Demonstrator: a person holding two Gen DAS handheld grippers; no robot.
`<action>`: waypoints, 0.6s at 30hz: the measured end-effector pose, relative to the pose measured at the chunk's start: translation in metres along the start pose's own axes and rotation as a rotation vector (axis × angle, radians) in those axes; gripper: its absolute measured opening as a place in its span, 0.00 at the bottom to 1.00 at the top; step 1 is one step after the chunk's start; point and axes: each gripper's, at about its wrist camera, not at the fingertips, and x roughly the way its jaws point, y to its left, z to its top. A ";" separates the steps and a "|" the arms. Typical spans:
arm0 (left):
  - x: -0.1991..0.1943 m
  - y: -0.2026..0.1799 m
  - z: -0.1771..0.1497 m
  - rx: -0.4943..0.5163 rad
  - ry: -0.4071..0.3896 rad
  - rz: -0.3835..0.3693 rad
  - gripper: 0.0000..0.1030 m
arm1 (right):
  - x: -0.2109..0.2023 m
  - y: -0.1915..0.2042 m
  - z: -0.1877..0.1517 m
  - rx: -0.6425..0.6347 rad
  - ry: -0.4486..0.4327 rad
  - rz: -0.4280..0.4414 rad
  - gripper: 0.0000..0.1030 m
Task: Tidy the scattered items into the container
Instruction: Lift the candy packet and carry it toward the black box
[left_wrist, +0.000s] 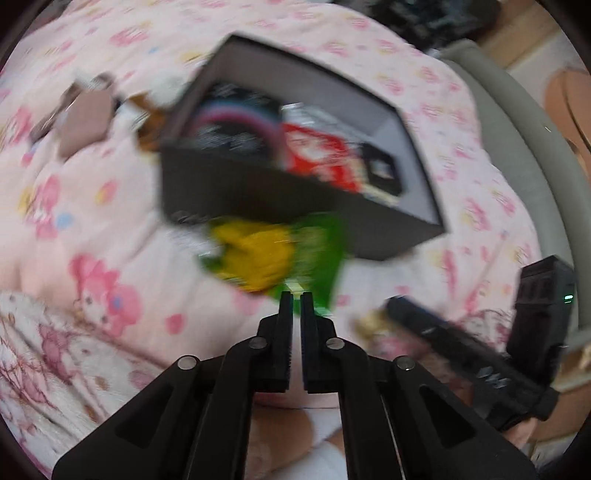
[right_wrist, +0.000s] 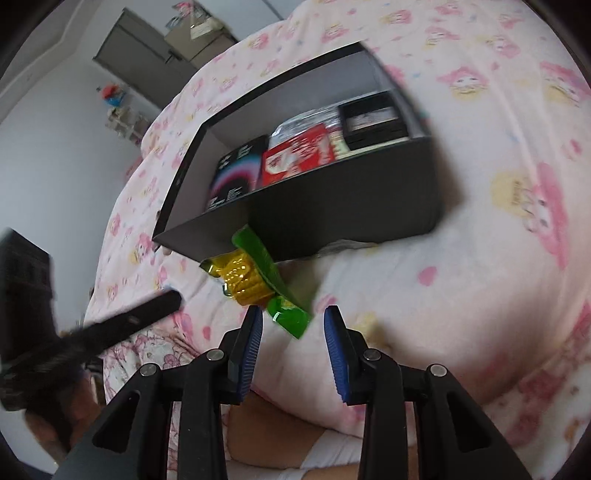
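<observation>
The box (left_wrist: 258, 192) (right_wrist: 332, 199) sits open-topped on the pink patterned blanket (left_wrist: 92, 221) (right_wrist: 480, 295), ahead of both of your grippers. Inside it lie a black packet with a pink and blue arc (left_wrist: 236, 125) (right_wrist: 236, 173), a red packet (left_wrist: 317, 155) (right_wrist: 295, 155) and a small black carton (left_wrist: 380, 166) (right_wrist: 369, 118), side by side.

Your left gripper (left_wrist: 295, 299) has its jaws nearly together, pinching the near edge of the green and yellow snack bag (left_wrist: 273, 254) (right_wrist: 258, 280). The bag lies against the near wall of the box and blocks direct approach to that wall.

Your right gripper (right_wrist: 293, 317) is spread wide and holds nothing; the bag's green corner lies just ahead of its blue pads (right_wrist: 255, 332).

To the left of the box, the left wrist view shows a brownish carton (left_wrist: 85, 122) and other small items, too blurred to identify.

The right wrist view shows a white wall (right_wrist: 55, 147) and a grey cabinet (right_wrist: 147, 51) beyond the bed.
</observation>
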 end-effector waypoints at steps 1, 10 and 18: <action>0.005 0.011 0.001 -0.016 -0.006 0.017 0.17 | 0.006 0.004 0.003 -0.029 -0.001 -0.017 0.40; 0.046 0.066 0.017 -0.154 -0.001 -0.075 0.53 | 0.073 0.017 0.022 -0.136 0.075 0.008 0.41; 0.044 0.047 0.008 -0.053 0.003 -0.217 0.19 | 0.068 0.011 0.011 -0.109 0.078 0.099 0.11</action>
